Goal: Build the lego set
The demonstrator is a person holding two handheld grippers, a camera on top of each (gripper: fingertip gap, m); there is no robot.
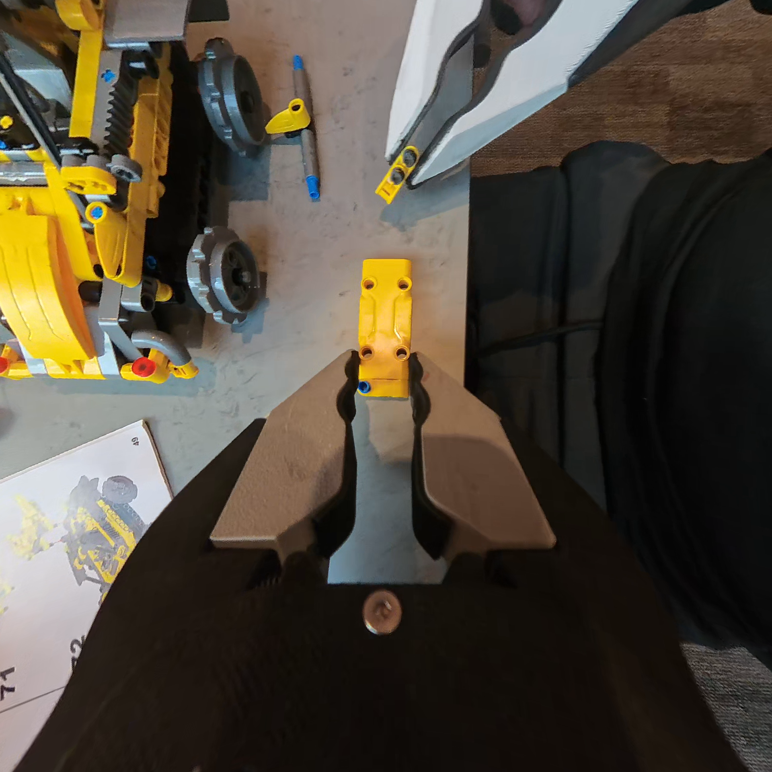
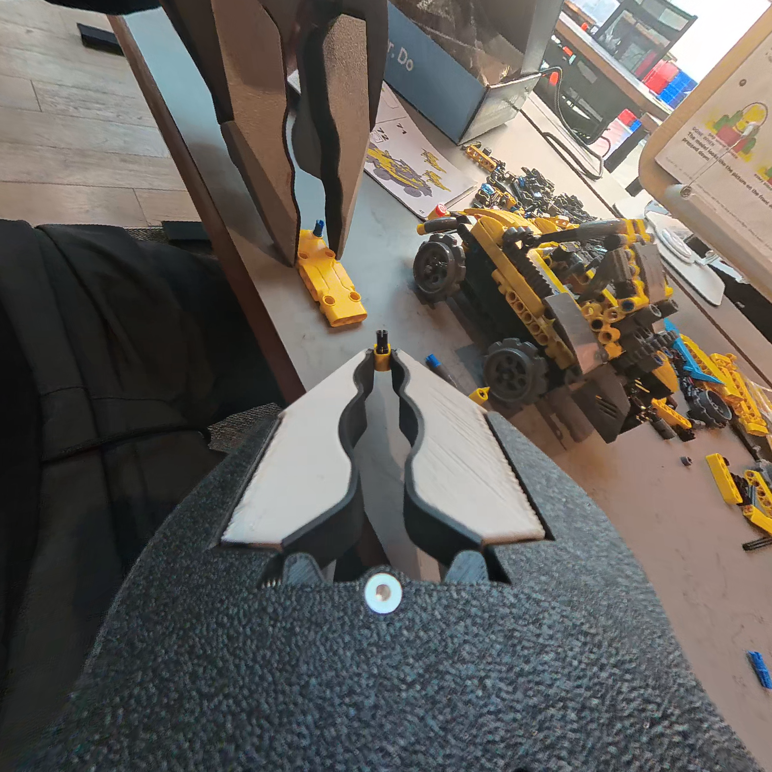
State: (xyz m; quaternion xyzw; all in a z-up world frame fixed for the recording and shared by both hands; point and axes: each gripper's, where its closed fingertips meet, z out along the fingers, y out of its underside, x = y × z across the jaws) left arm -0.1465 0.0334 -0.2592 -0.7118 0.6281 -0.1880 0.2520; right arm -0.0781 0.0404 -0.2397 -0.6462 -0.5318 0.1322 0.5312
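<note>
Left tool point(image 1: 383, 367) pinches the near end of a yellow panel point(image 1: 386, 317) lying flat on the grey worktop point(image 1: 292, 234) by its edge — right tool point(image 2: 382, 355) clamps a small yellow connector point(image 2: 382, 358), just short of the panel; yellow vehicle model point(image 2: 543, 317) stands beside

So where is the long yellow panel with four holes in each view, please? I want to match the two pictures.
Left wrist view: the yellow panel lies flat just right of centre, its near end between the left gripper fingertips.
Right wrist view: the panel lies left of centre, upper half, under the left gripper coming from the top.
Shared landmark: the yellow vehicle model, beside the panel in both.
</note>
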